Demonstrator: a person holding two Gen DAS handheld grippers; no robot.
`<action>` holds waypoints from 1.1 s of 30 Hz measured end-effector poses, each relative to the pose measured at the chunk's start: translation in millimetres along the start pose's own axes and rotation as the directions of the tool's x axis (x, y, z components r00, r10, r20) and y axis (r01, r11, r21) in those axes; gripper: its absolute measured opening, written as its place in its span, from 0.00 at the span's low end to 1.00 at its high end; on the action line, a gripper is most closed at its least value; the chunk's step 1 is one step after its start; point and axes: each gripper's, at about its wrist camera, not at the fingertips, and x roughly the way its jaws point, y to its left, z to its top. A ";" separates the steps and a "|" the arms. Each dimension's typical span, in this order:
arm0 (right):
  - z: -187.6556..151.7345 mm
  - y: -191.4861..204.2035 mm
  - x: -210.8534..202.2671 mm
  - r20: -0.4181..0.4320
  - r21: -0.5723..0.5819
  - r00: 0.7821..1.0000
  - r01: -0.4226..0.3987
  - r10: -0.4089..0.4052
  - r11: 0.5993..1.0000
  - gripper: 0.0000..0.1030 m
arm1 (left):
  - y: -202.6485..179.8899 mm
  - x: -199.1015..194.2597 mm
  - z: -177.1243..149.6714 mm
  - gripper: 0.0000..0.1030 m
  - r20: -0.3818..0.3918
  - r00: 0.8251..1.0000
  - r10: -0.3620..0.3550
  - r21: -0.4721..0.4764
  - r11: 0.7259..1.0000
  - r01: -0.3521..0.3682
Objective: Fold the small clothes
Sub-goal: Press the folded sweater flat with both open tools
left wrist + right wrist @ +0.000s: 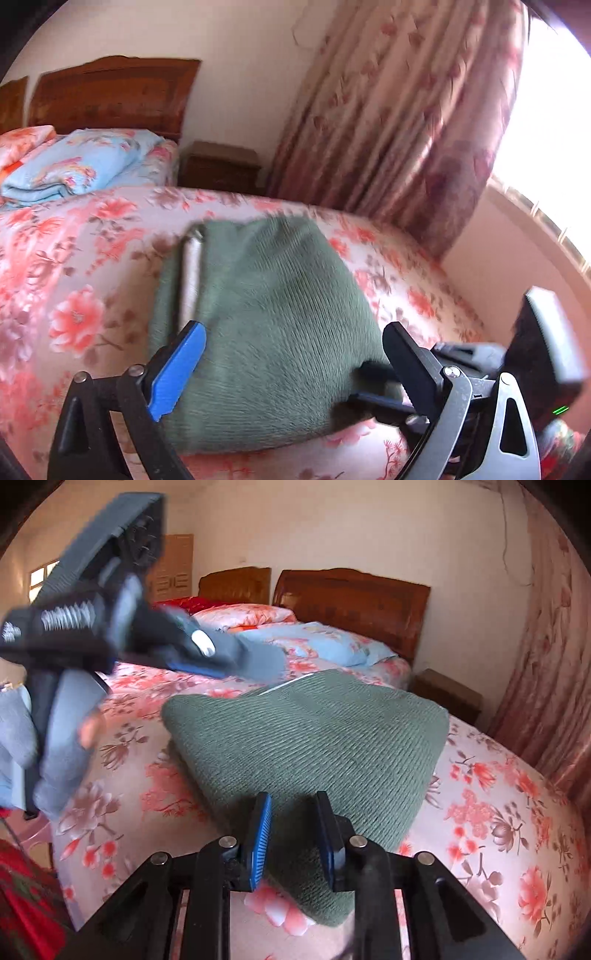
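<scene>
A folded green knit garment (266,325) lies on the floral bedspread (74,266); a pale strip (190,273) shows along its left side. My left gripper (295,354) is open and hangs just above the garment's near edge, holding nothing. In the right wrist view the same garment (314,746) lies in front. My right gripper (293,823) stands partly open over its near corner, jaws apart, nothing held. The left gripper's body (92,627) is raised at the upper left, blurred.
A folded blue floral quilt (74,166) and pink pillows (243,614) lie by the wooden headboard (351,602). A nightstand (218,166) stands beside the bed. A floral curtain (406,122) hangs right. Red cloth (26,897) shows at the lower left.
</scene>
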 end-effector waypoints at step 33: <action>78.4 -128.8 63.9 0.003 0.207 1.000 -0.012 0.012 0.978 0.22 | -42.4 32.5 -38.7 1.00 -0.113 0.973 0.200 0.276 0.947 -0.163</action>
